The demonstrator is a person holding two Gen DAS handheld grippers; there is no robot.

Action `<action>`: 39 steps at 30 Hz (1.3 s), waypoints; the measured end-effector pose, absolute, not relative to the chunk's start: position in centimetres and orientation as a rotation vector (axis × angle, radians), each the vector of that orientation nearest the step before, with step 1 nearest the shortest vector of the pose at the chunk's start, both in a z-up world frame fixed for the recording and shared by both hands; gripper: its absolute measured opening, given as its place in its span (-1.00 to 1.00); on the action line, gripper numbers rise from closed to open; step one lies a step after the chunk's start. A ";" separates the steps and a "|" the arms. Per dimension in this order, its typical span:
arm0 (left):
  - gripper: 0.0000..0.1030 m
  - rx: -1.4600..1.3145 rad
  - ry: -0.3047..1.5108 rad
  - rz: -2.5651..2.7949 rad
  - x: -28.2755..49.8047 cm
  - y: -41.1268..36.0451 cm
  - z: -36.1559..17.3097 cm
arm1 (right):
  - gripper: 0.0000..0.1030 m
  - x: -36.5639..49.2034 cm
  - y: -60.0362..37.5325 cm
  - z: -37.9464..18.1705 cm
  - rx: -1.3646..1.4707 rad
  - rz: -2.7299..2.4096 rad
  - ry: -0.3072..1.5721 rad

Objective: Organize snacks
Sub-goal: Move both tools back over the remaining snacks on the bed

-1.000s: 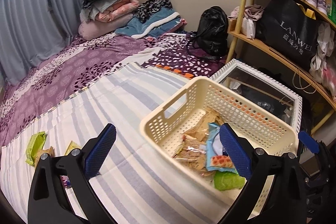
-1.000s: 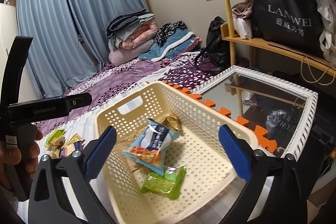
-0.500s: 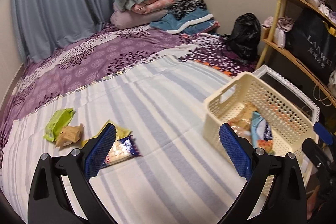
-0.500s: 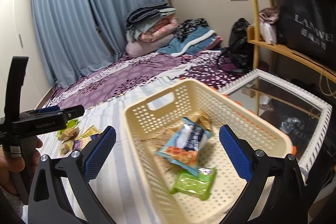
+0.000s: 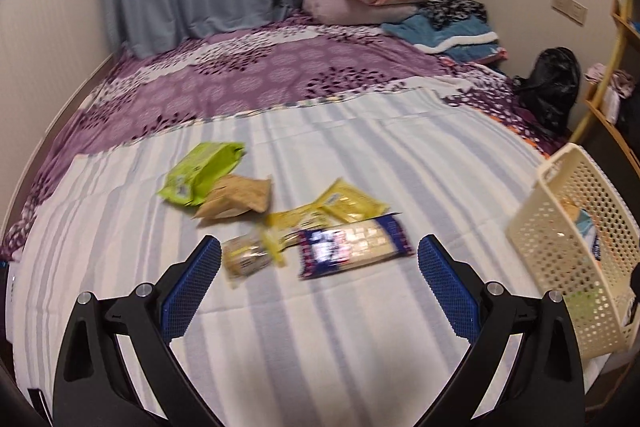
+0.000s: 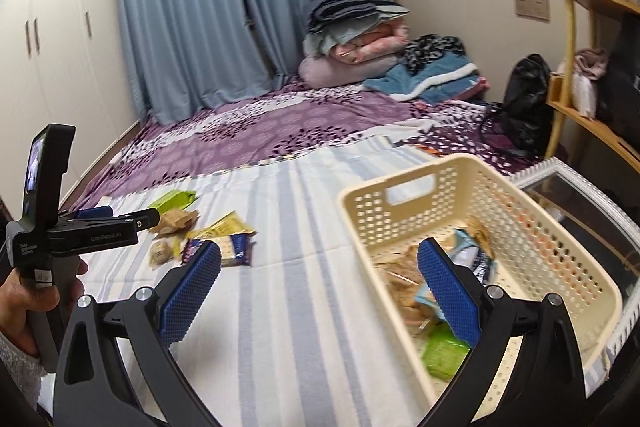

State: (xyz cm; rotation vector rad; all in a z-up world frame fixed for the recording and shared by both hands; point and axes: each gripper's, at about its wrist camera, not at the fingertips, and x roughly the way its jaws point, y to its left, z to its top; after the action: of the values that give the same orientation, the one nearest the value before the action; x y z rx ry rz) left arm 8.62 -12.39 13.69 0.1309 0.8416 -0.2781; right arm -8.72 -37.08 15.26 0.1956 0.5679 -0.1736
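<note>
Probably light, crinkly and slippery: blue cracker packet lying flat on the striped sheet, directly ahead of the left gripper, spread wide and empty. Best pinched across the short width, gently, since brittle inside. Touching it, a small bun pack and yellow packets; beyond, brown bag and green bag. Off right, cream basket, partly filled. Right gripper also wide, empty, near the basket rim.
</note>
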 end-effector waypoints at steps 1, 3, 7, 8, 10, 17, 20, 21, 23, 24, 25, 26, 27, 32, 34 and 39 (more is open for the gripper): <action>0.94 0.119 0.851 -0.254 9.0 -11.2 13.3 | 0.90 -8.4 -36.6 15.2 0.187 -0.162 0.573; 0.94 0.101 0.864 -0.217 9.6 -9.6 12.7 | 0.90 -7.7 -35.6 15.1 0.170 -0.135 0.584; 0.94 0.057 0.892 -0.163 10.7 -6.4 11.4 | 0.90 -6.4 -33.6 14.4 0.139 -0.111 0.613; 0.94 0.050 0.898 -0.153 11.0 -5.8 11.1 | 0.90 -6.1 -33.2 14.3 0.130 -0.109 0.620; 0.94 0.042 0.912 -0.137 11.3 -5.1 10.4 | 0.90 -5.5 -32.5 14.0 0.107 -0.106 0.633; 0.94 0.026 0.980 -0.140 12.6 -5.4 7.3 | 0.90 -4.0 -30.2 12.4 0.058 -0.062 0.704; 0.94 0.041 0.997 -0.145 13.5 -6.0 6.2 | 0.90 -3.6 -29.5 11.8 0.053 -0.041 0.732; 0.94 0.043 1.001 -0.147 13.8 -6.1 6.0 | 0.90 -3.5 -29.3 11.6 0.051 -0.035 0.740; 0.94 0.045 1.011 -0.145 14.6 -6.3 5.3 | 0.90 -3.2 -29.0 11.2 0.050 -0.028 0.753; 0.94 0.045 1.017 -0.140 15.0 -6.3 4.9 | 0.90 -3.1 -28.9 11.0 0.050 -0.024 0.760; 0.94 0.041 1.023 -0.136 15.4 -6.3 4.6 | 0.90 -3.0 -28.9 10.7 0.049 -0.021 0.766; 0.94 0.033 1.029 -0.133 15.8 -6.2 4.3 | 0.90 -2.8 -28.7 10.5 0.047 -0.018 0.773; 0.94 0.022 1.035 -0.133 16.2 -6.2 3.9 | 0.90 -2.7 -28.6 10.3 0.046 -0.015 0.778; 0.94 -0.016 1.069 -0.100 18.1 -6.0 2.5 | 0.90 -1.8 -28.3 9.4 0.041 -0.007 0.804; 0.94 -0.033 1.077 -0.092 18.8 -6.0 1.9 | 0.90 -1.4 -28.2 8.9 0.041 -0.006 0.814; 0.94 -0.045 1.096 -0.085 19.8 -6.3 0.6 | 0.90 -0.7 -27.6 8.1 0.043 0.008 0.835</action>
State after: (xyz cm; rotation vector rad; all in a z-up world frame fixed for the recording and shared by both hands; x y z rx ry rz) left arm 19.83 -6.25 0.64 -0.0449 1.0962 -0.0853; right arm -0.66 -27.63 8.06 0.0426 0.8352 0.0080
